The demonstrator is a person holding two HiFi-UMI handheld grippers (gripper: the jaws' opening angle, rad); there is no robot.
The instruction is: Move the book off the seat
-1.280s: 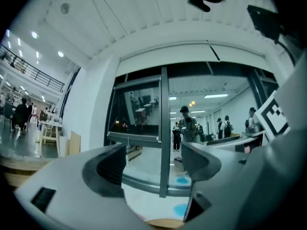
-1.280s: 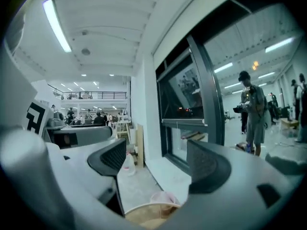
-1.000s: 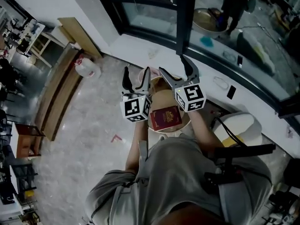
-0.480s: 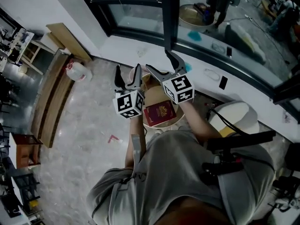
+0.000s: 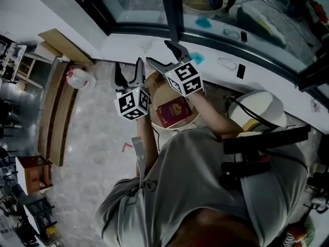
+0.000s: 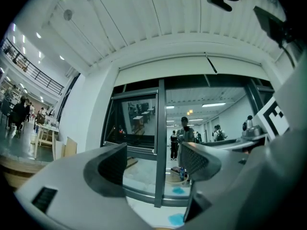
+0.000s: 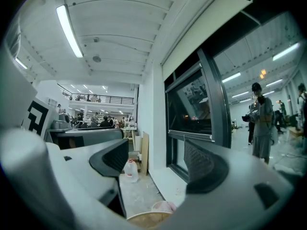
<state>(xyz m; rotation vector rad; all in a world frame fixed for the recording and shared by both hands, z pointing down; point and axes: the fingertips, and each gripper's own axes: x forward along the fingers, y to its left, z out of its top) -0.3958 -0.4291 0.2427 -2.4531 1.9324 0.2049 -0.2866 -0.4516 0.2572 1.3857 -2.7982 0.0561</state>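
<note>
A dark red book (image 5: 174, 111) lies flat on a round wooden stool seat (image 5: 158, 92), close in front of the person. Both grippers hover level above the seat's far side and point toward the window, past the book. My left gripper (image 5: 128, 69) is open, and the left gripper view shows only the window between its jaws (image 6: 153, 163). My right gripper (image 5: 159, 53) is open too; its jaws have just been closing a little, with nothing between them (image 7: 156, 163). The seat's rim (image 7: 144, 220) shows at the bottom of the right gripper view.
A white window ledge (image 5: 222, 49) and a dark window post (image 5: 172, 13) stand just beyond the stool. A white plastic jug (image 5: 78, 78) sits on the floor to the left, beside leaning wooden boards (image 5: 55, 112). A second, white seat (image 5: 263, 109) is at the right.
The head view has shifted, so grippers, book and stool sit higher and further left in the picture. The grippers keep their places above the seat, and the book has not moved on it.
</note>
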